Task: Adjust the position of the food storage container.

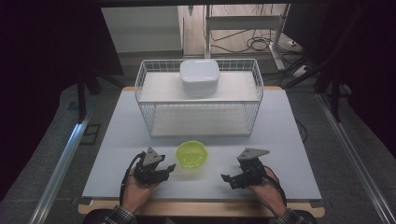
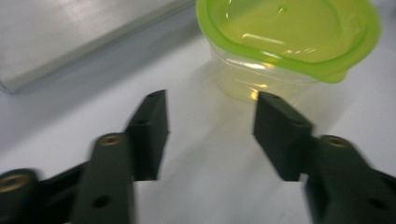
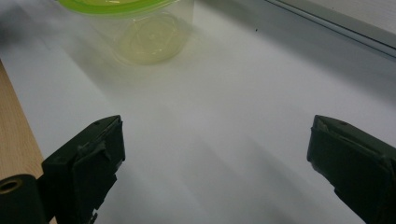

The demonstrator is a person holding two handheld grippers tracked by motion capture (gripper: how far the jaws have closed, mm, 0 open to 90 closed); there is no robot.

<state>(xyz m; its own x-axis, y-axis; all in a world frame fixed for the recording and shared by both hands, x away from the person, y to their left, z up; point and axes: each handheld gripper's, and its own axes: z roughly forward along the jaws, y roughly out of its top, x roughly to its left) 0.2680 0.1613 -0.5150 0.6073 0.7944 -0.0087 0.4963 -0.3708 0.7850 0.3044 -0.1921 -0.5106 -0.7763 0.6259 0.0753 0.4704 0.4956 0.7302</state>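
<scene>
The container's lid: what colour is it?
Bright lime green lid on a clear container; the left gripper view shows it best.

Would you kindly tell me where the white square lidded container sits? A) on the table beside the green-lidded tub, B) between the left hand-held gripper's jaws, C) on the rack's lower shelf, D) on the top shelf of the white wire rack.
D: the white square lidded container rests on the top shelf of the white wire rack, seen in the high view.

Clear glossy plastic tub (image 1: 191, 156) with smooth green lid (image 2: 289, 32), white wire basket (image 1: 199, 95), matt white table (image 1: 299, 154), wooden edge (image 3: 16, 144)
</scene>
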